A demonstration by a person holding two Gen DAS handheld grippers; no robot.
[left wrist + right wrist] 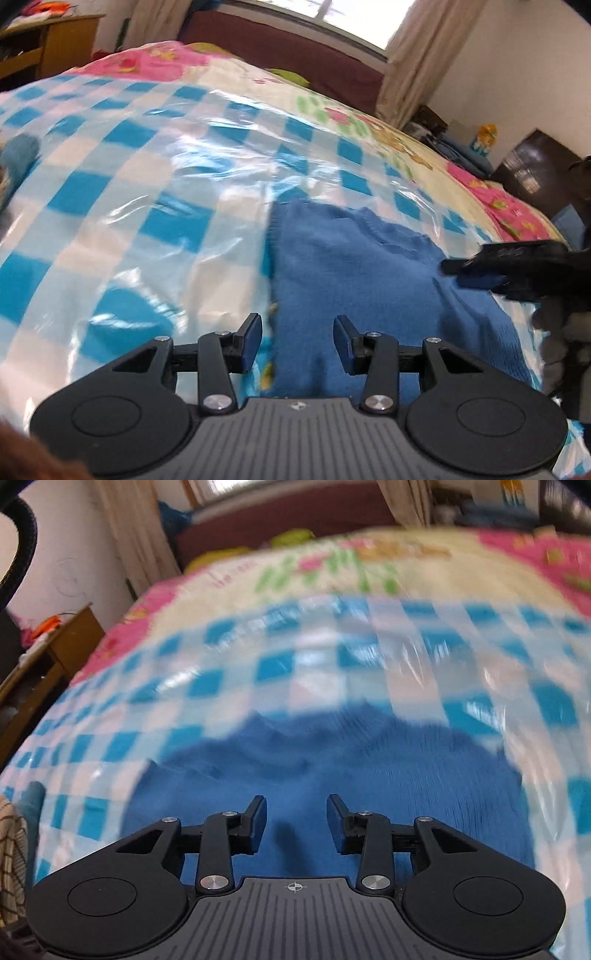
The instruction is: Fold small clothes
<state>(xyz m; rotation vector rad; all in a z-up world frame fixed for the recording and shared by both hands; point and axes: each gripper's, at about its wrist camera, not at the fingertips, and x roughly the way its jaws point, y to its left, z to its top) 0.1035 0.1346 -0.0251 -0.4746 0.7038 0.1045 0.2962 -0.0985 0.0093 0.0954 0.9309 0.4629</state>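
Observation:
A blue knitted garment (354, 266) lies folded on the blue-and-white checked plastic sheet (147, 184) that covers the bed. My left gripper (297, 341) is open and empty, just above the garment's left edge. The right gripper (476, 269) shows at the right of the left wrist view, over the garment's right side. In the right wrist view the garment (332, 760) fills the lower middle, blurred by motion. My right gripper (296, 821) is open and empty above it.
A cartoon-print quilt (332, 103) in cream and pink lies beyond the checked sheet. A dark red headboard (288, 48) and curtains stand at the back. A wooden desk (48, 44) is at the far left. Dark furniture (532, 170) stands at the right.

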